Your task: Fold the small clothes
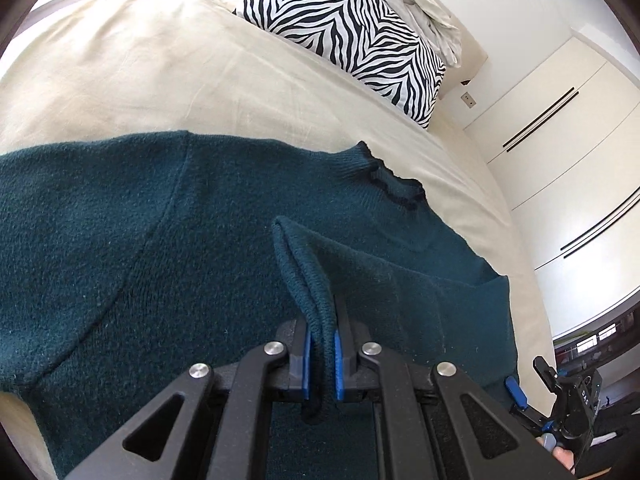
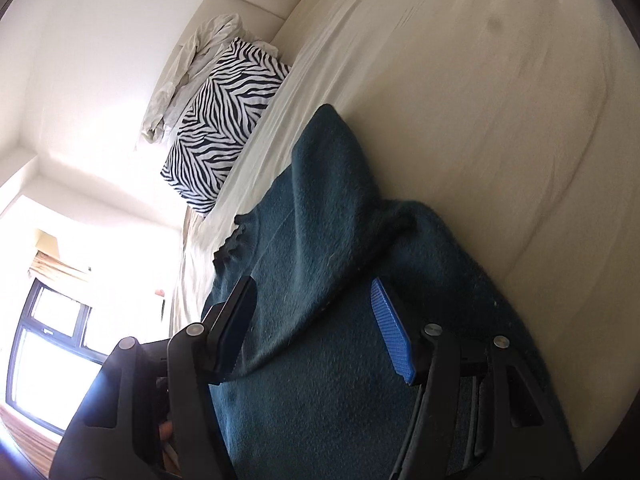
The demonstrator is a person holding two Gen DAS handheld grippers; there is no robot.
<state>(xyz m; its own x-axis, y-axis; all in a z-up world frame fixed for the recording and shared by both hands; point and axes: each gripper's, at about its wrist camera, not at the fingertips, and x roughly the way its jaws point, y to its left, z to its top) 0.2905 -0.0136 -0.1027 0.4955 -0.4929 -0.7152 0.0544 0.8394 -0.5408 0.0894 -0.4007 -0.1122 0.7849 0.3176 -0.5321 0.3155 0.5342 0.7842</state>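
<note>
A dark teal knitted sweater (image 1: 120, 240) lies spread on a cream bed sheet (image 1: 140, 80), its collar (image 1: 384, 184) toward the far right. My left gripper (image 1: 322, 356) is shut on a ribbed edge of the sweater (image 1: 304, 272), which rises in a fold over the body. In the right wrist view the sweater (image 2: 320, 240) lies under and between my right gripper (image 2: 316, 332), whose jaws stand wide apart with one blue pad (image 2: 392, 336) showing. The right gripper also shows in the left wrist view (image 1: 516, 392) at the sweater's right edge.
A zebra-striped pillow (image 1: 344, 32) and a crumpled white cloth (image 1: 424, 4) lie at the head of the bed. White wardrobe doors (image 1: 560, 140) stand to the right. In the right wrist view a window (image 2: 44, 344) is at lower left beyond the bed edge.
</note>
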